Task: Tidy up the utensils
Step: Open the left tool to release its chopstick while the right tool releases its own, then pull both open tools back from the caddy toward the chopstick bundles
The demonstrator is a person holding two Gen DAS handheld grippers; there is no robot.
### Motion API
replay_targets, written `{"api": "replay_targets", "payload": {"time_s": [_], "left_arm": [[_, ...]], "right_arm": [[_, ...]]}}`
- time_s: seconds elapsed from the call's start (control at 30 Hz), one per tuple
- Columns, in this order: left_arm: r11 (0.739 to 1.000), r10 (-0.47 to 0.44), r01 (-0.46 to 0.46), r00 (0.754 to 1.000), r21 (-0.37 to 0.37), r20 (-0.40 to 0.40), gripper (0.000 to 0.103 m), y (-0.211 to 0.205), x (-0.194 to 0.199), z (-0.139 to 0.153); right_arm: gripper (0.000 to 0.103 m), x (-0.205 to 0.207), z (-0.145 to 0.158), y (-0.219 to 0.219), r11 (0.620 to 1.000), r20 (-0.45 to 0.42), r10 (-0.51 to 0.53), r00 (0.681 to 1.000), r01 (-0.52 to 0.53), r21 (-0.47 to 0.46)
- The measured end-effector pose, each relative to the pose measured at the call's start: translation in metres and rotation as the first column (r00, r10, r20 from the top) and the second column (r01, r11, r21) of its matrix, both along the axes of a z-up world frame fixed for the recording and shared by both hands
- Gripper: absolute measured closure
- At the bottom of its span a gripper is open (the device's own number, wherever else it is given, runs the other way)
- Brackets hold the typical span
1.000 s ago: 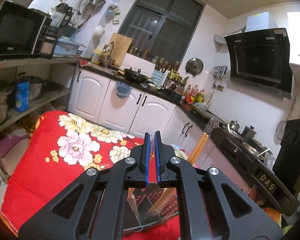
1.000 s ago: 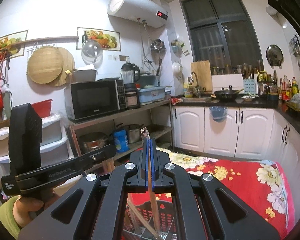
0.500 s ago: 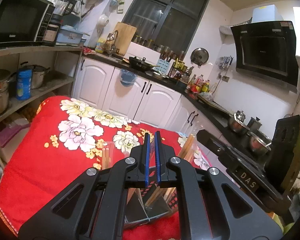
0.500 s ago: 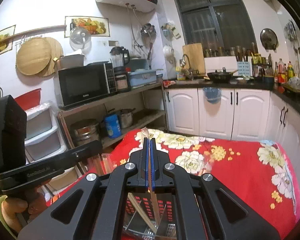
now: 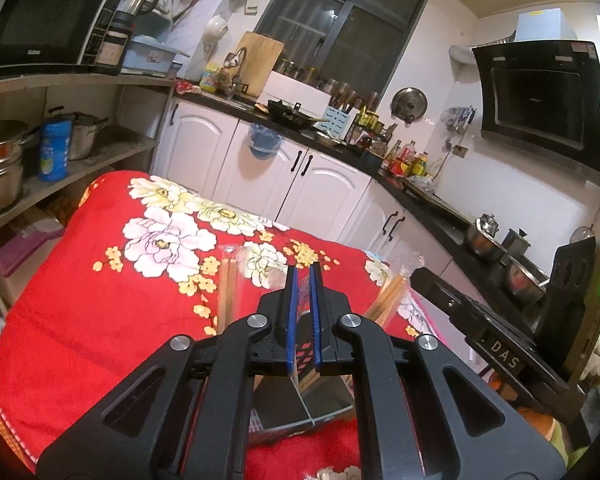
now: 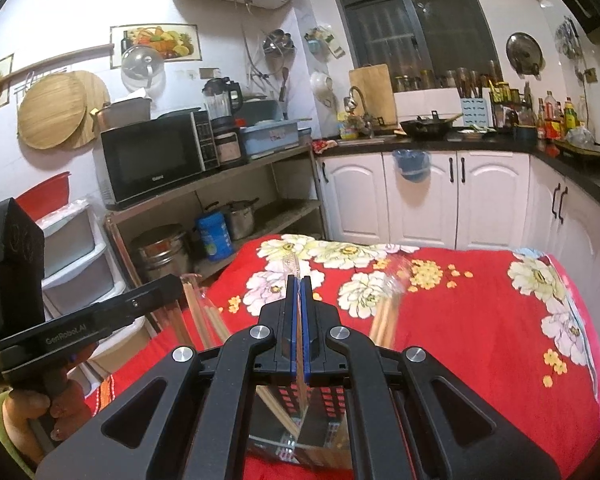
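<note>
My right gripper (image 6: 299, 286) is shut on a pair of wrapped chopsticks (image 6: 299, 344). The wood runs between the blue pads and the clear wrapper tip pokes out in front. My left gripper (image 5: 302, 276) is shut, and I cannot tell if anything thin is pinched. Both hang just above a red perforated basket (image 5: 306, 354) (image 6: 332, 400) on the red floral tablecloth (image 5: 100, 320) (image 6: 480, 340). More wrapped chopsticks stand up from the basket area (image 5: 228, 296) (image 6: 384, 316). The right gripper (image 5: 416, 276) shows at the right of the left wrist view. The left gripper (image 6: 176, 284) shows at the left of the right wrist view.
Open shelves with pots (image 5: 0, 160) and a microwave (image 6: 156, 160) stand left of the table. White cabinets under a dark counter (image 6: 440, 196) run behind and to the right. A hand (image 6: 40, 412) grips the left handle. The cloth's far half is bare.
Both grippers have sunk toward the table and tipped down a little. More tablecloth shows, and chopstick bundles have come into view beside each gripper. Both grippers stay shut.
</note>
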State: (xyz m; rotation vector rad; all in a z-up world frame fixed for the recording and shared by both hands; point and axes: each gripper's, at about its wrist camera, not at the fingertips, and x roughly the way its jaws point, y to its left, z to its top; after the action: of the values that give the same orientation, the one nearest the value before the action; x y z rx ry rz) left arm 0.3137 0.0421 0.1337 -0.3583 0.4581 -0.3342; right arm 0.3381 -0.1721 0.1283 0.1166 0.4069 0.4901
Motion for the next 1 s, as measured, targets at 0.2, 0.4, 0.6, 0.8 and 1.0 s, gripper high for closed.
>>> {"api": "replay_targets", "payload": {"time_s": [0.2, 0.4, 0.6, 0.8, 1.0], "left_arm": [[1.0, 0.011, -0.011, 1.0, -0.002, -0.005, 0.1, 0.004, -0.005, -0.005], [1.0, 0.022, -0.022, 1.0, -0.006, -0.008, 0.1, 0.006, -0.009, -0.006], [0.999, 0.04, -0.041, 0.999, -0.016, -0.02, 0.09, 0.014, -0.014, -0.01], [0.998, 0.055, -0.055, 0.998, -0.023, -0.031, 0.073, 0.019, -0.023, -0.015], [0.998, 0.058, -0.058, 0.998, -0.024, -0.026, 0.054, 0.021, -0.033, -0.015]], "right_arm": [[0.101, -0.004, -0.012, -0.012, 1.0, -0.046, -0.016, 0.999, 0.017, 0.003], [0.099, -0.008, -0.018, -0.023, 0.999, -0.078, -0.027, 0.997, 0.028, 0.015], [0.082, -0.015, -0.02, -0.03, 0.999, -0.092, -0.038, 0.995, 0.039, 0.015], [0.067, -0.025, -0.023, -0.036, 0.999, -0.097, -0.05, 0.994, 0.052, 0.016], [0.055, -0.036, -0.025, -0.04, 0.998, -0.098, -0.058, 0.993, 0.06, 0.012]]}}
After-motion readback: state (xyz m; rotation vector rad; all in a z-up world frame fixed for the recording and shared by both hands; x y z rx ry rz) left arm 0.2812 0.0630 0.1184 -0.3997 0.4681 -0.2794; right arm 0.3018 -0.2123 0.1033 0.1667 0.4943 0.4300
